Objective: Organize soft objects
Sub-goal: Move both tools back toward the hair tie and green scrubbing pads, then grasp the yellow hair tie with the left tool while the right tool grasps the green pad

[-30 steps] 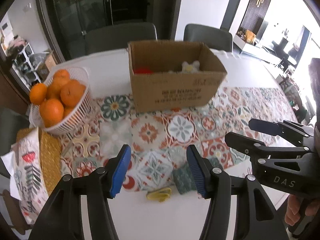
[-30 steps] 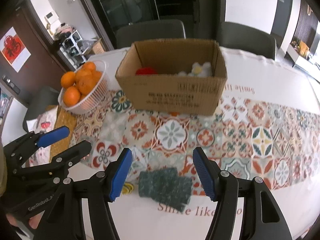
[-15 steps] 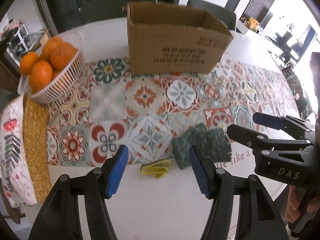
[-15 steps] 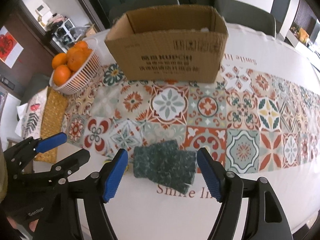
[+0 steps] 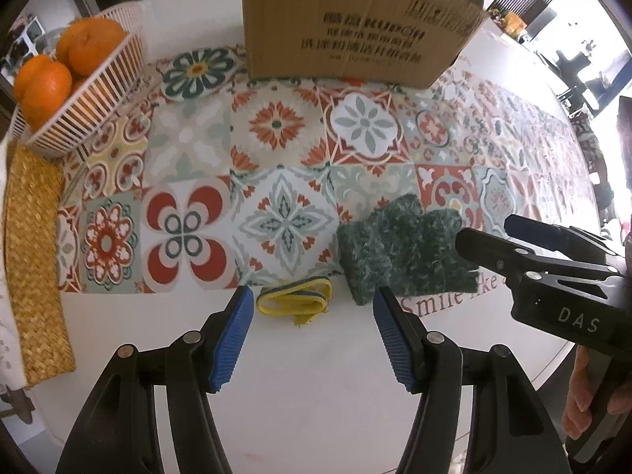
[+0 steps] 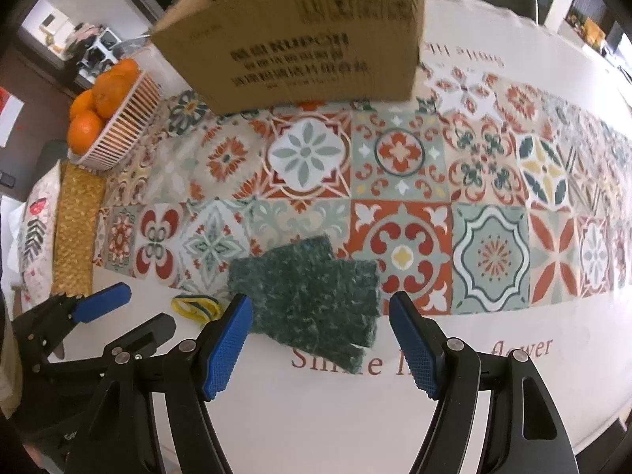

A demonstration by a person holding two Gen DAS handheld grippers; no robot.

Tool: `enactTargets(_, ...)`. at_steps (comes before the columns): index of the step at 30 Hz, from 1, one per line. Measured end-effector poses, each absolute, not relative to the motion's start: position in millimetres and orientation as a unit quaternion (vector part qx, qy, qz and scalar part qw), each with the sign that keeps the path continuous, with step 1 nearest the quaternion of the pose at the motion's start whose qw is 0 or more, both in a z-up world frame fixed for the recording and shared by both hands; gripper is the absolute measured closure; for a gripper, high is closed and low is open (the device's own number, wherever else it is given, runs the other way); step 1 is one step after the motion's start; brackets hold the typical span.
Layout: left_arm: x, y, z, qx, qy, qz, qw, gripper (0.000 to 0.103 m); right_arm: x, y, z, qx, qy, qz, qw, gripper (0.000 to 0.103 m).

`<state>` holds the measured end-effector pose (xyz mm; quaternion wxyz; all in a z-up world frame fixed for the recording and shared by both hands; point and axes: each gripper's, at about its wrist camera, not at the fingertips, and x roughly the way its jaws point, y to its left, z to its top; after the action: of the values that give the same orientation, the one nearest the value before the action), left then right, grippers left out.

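So here's where we're at: two soft things are left on the table (image 5: 316, 375), both sitting at the near edge of the patterned tile runner (image 5: 276, 150), with the cardboard box (image 5: 347, 27) standing at the far side of it.

Our left gripper (image 5: 310, 312) is released, blue pads apart with nothing between them, and the little yellow band (image 5: 294, 302) lies just past the tips, pretty much centred in the gap. It's flattened into a loop whose long axis runs left-right, so across the line between our pads. That means the pads would close along its length rather than over its narrow side; it's floppy, so we figure it'll just bunch up, or we roll the wrist a bit first.

Our right gripper (image 6: 320, 308) is also unclenched and empty. The dark green fuzzy cloth (image 6: 312, 292) lies right in front of it, its near edge reaching between the pads, though we can't tell if either pad touches it. It looks like two overlapping pieces, wider than deep, and its width roughly fills the opening.

So the split is easy: the left hand is nearer the band, the right hand is nearer the cloth, and the two things sit just beside each other. The grippers are close together too, so we'd watch for bumping.
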<state>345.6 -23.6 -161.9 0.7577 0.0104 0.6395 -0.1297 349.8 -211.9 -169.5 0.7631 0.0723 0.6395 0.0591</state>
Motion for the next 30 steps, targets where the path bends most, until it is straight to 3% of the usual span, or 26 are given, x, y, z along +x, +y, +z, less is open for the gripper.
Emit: enactTargets(30,356,-24,-239,0.001,0.698,-0.085,0.711,0.037,359,-213,-232,0.075,0.690,0.054,0.718,0.030)
